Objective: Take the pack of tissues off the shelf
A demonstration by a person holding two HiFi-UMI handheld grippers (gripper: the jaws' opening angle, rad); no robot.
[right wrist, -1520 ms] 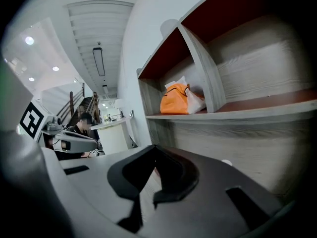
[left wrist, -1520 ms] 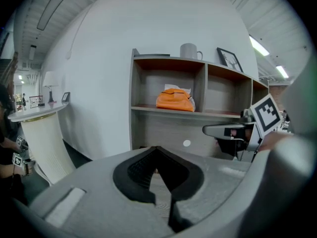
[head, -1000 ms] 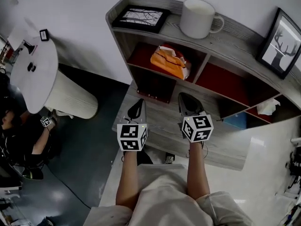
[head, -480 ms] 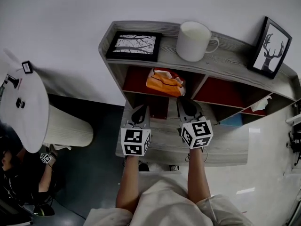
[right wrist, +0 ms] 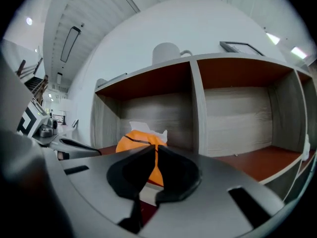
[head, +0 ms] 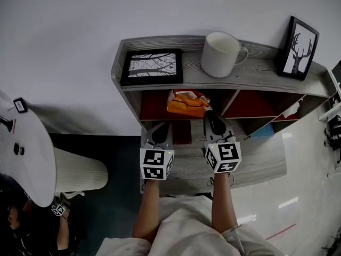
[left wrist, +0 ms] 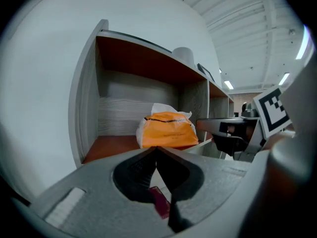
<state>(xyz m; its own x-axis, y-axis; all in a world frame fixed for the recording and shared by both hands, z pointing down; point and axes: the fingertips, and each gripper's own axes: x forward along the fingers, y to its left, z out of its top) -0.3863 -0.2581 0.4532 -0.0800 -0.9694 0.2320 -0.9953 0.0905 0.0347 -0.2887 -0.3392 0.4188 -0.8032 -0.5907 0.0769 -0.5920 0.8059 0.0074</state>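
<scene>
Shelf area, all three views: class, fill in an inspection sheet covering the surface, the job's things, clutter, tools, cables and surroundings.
Surface: grey wooden shelf with red-brown compartments, against a white wall.
Job's things: orange tissue pack in the upper left compartment, untouched.
Clutter: tree picture, white mug and deer picture on top; white scrap in a right compartment.
Tools: left tool and right tool both shut, empty, short of the pack.
Cables: nothing seen.
Surroundings: round white table at left; another person's arm below it.
</scene>
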